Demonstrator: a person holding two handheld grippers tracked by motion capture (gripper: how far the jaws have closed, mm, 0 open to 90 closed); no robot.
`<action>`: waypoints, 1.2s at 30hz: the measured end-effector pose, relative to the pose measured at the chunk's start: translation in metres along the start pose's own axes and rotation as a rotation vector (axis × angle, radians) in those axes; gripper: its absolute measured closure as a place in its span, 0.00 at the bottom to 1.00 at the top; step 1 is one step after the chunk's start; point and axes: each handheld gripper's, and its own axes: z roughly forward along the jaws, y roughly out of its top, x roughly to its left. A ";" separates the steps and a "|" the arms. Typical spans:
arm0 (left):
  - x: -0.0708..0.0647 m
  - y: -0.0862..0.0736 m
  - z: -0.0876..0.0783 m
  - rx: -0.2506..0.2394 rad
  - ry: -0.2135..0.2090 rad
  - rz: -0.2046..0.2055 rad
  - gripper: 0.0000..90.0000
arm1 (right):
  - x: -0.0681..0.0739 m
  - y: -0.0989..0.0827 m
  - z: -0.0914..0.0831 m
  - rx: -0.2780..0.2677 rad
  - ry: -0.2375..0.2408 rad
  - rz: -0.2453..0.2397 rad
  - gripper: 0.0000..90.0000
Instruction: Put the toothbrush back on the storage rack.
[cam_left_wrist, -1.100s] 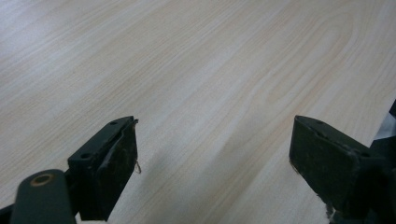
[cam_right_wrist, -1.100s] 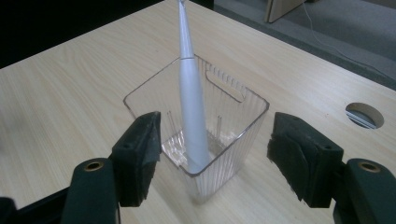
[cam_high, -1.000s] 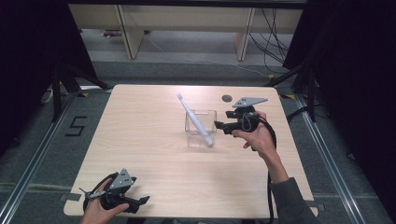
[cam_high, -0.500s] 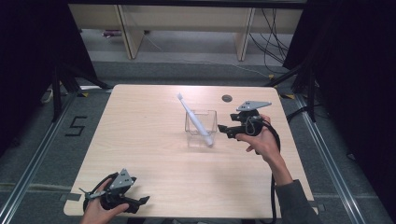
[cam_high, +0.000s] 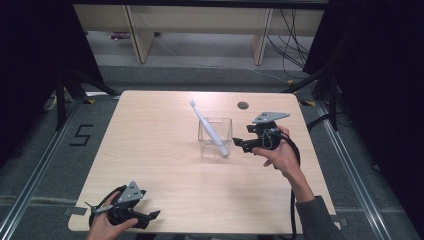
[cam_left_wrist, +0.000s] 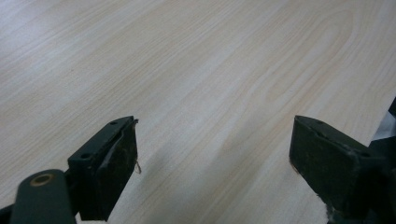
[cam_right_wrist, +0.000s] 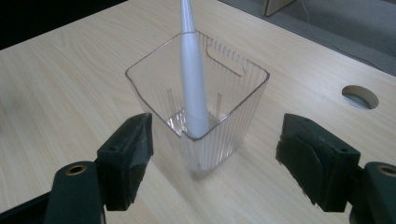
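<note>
A clear ribbed plastic cup (cam_high: 216, 134) stands at the middle of the wooden table (cam_high: 150, 150). A white toothbrush (cam_high: 206, 125) leans in it, its head pointing up and to the far left. My right gripper (cam_high: 239, 145) is just right of the cup and open. Its jaws have just been opening, and no pad touches anything. The right gripper view shows the cup (cam_right_wrist: 233, 93) and the toothbrush handle (cam_right_wrist: 194, 93) straight ahead of my right gripper (cam_right_wrist: 217, 126). My left gripper (cam_high: 152, 216) rests open at the table's near left corner, with bare wood between its jaws (cam_left_wrist: 215, 126).
A round cable hole (cam_high: 243, 105) sits in the table behind the right gripper, also seen as the hole (cam_right_wrist: 358, 96) at the right of the right gripper view. Shelving and cables lie on the floor beyond the far edge.
My right gripper has drawn back a little from the cup, toward the right and near side. The toothbrush and cup stay put, and the left gripper has not moved.
</note>
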 end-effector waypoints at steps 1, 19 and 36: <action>0.000 0.000 0.000 0.000 0.000 0.002 0.17 | 0.001 -0.002 0.000 0.005 0.002 -0.006 0.29; 0.001 0.000 0.000 0.006 0.002 0.005 0.17 | 0.011 -0.014 0.000 0.025 0.004 -0.037 0.28; 0.001 0.000 0.001 -0.006 0.004 -0.004 0.17 | 0.017 -0.028 0.001 0.045 0.012 -0.030 0.27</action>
